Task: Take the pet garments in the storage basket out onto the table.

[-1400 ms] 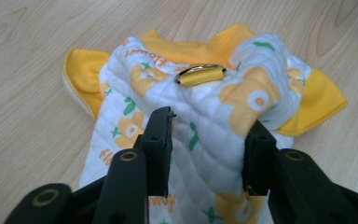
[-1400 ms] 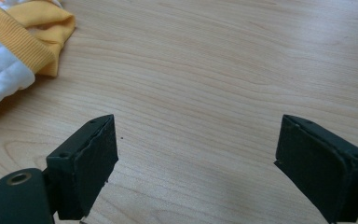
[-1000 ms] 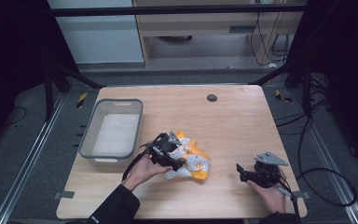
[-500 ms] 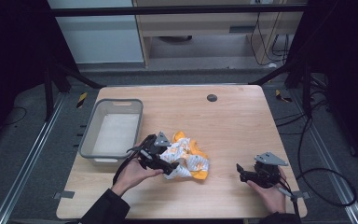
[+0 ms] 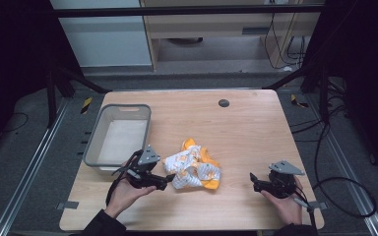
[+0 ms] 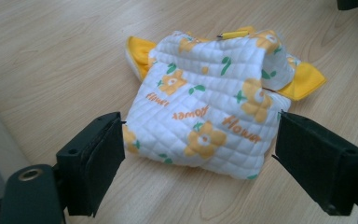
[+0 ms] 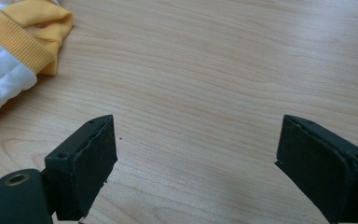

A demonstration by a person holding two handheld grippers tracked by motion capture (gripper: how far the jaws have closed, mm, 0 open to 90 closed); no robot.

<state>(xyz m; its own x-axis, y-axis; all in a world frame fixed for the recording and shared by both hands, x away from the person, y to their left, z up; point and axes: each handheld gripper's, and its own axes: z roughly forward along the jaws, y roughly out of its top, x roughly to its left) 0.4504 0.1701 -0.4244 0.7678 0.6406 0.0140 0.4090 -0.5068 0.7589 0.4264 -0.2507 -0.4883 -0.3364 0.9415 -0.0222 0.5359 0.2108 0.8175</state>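
Both claws (spread) flank the garment (image 5: 193, 168).

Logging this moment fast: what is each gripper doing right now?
Left gripper: open, jaws just opened, off the folded quilted garment, holding nothing.
Right gripper: open, empty, over bare table.

The high view looks forward and down from above the person's side, taking in the whole bench (image 5: 246, 128) from some way off. The left gripper view sits low and close behind its own jaws, facing the quilted garment (image 6: 205, 116) across the bench top. The right gripper view is equally low and near, facing bare wood, with the garment's yellow edge at its upper left corner. All three views share the garment.
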